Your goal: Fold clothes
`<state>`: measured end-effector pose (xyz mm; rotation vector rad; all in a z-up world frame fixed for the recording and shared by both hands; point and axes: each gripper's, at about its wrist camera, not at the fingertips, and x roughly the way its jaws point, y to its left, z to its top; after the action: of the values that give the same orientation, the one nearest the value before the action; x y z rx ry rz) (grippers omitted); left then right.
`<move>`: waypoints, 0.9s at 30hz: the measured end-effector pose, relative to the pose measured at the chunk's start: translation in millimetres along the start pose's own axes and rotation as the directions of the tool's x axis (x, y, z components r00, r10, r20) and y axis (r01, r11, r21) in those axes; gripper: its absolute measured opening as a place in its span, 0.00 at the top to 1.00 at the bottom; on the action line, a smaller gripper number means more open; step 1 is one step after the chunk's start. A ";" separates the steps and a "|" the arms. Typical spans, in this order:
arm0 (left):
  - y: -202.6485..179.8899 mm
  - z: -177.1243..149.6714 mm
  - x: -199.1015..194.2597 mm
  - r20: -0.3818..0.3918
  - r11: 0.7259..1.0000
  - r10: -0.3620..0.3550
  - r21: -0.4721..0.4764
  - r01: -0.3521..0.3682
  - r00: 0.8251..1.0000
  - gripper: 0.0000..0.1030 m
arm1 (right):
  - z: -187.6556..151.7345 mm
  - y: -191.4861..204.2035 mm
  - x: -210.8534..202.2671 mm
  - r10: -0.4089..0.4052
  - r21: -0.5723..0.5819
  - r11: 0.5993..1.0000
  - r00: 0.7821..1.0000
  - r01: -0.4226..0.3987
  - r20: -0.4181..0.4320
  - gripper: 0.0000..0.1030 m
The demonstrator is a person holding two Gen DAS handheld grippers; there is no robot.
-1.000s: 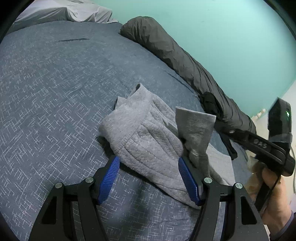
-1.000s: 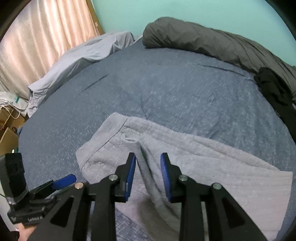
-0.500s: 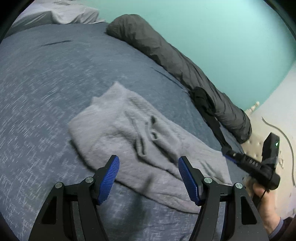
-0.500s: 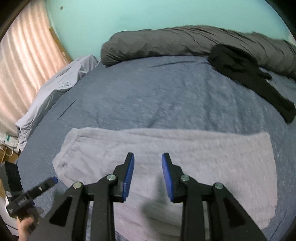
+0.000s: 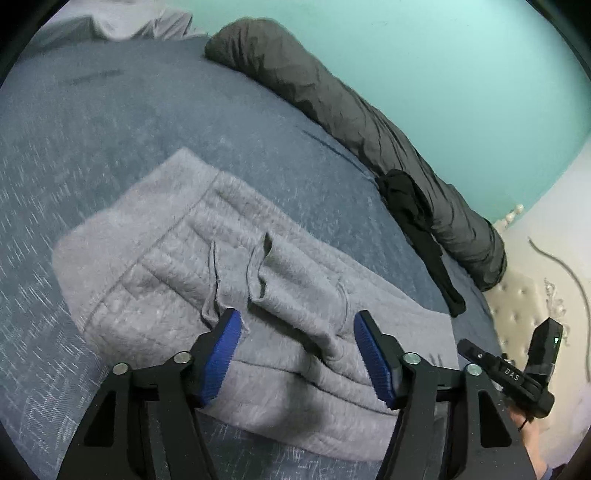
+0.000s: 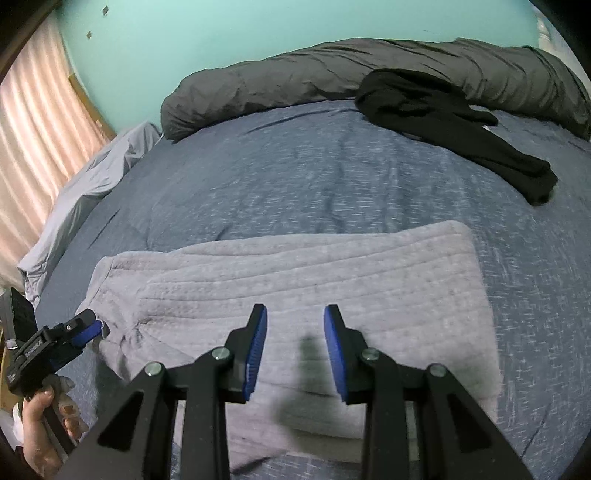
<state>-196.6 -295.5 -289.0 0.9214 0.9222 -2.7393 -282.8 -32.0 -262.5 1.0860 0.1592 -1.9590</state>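
Blue bedspread point(image 6: 332, 173) filled both views, teal wall point(image 6: 258, 33) behind. Grey fleece garment point(image 6: 314, 273) lay spread flat on bed near its front edge. Left tongs point(image 5: 297, 354) hovered wide open above its creased end; right tongs point(image 6: 294, 350) partly open, empty. Black garment point(image 6: 461, 125) well apart.

We see a grey fleece garment point(image 5: 207, 288) lying folded into a rough rectangle on the blue bedspread point(image 6: 314, 177). Its ribbed surface lies mostly flat, with a small raised fold point(image 5: 269, 266) and loose creases near the middle. A black garment point(image 6: 454, 122) lies crumpled well apart from it, against the dark rolled duvet point(image 6: 332, 81).
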 end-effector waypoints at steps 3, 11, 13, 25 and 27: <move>-8.6 1.9 -2.8 0.029 0.999 0.021 0.025 -0.021 0.999 0.39 | -2.6 -8.8 1.0 0.004 0.019 1.000 1.000 -0.004 0.002 0.69; 13.6 -7.0 26.8 -0.065 0.995 -0.034 -0.095 0.028 0.997 0.39 | -10.1 -18.5 5.9 0.019 0.045 0.999 1.000 -0.019 -0.010 0.69; 19.2 -5.0 29.7 -0.058 0.993 -0.043 -0.112 0.037 0.997 0.39 | -9.3 -18.4 5.3 0.018 0.035 0.999 1.000 -0.018 -0.011 0.69; 21.0 3.4 22.2 -0.034 0.995 -0.074 -0.063 0.072 0.997 0.96 | -4.5 -39.7 -2.6 0.000 0.075 0.997 1.000 0.000 -0.001 0.69; 19.7 6.6 9.1 0.006 0.997 -0.064 -0.041 0.064 0.998 0.96 | -4.7 -47.9 -4.0 0.000 0.108 0.994 1.000 0.000 0.002 0.69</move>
<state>-201.9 -314.5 -300.2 0.8938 1.0212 -2.7620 -314.2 2.2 -275.8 1.1535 0.0520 -1.9876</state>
